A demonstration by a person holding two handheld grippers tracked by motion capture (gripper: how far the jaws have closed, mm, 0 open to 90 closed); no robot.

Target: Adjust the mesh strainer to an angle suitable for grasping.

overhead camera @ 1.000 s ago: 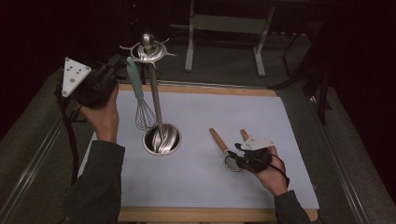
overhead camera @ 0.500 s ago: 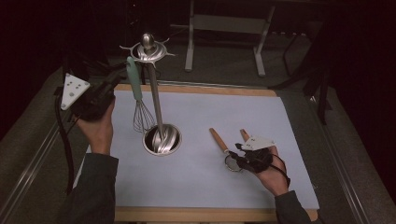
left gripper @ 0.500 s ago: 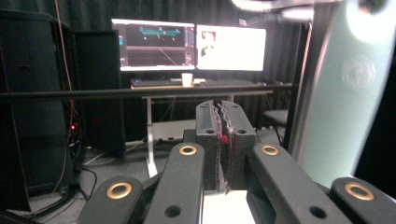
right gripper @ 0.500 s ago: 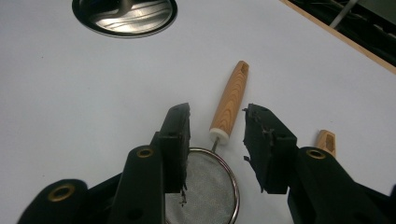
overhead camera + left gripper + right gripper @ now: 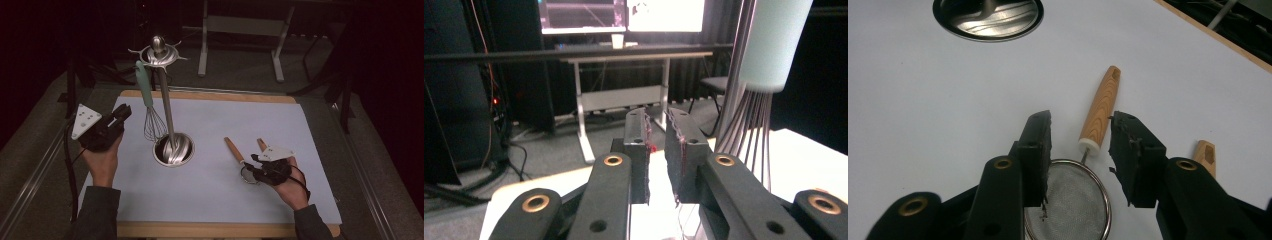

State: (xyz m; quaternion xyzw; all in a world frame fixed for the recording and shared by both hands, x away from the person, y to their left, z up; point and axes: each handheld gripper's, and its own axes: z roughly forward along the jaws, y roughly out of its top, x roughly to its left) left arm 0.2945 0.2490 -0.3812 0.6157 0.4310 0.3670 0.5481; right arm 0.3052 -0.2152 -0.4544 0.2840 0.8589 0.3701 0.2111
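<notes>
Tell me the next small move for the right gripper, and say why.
Probably lower the right gripper a little and close on the wooden handle of the strainer. Its jaws stand open on either side of the handle's near end, above the mesh, with nothing pressed between them.

left gripper [image 5: 121,114]: held in the raised left hand, jaws just been opening, a narrow gap, nothing between them
right gripper [image 5: 248,169]: low, jaws apart, pointing down
</notes>
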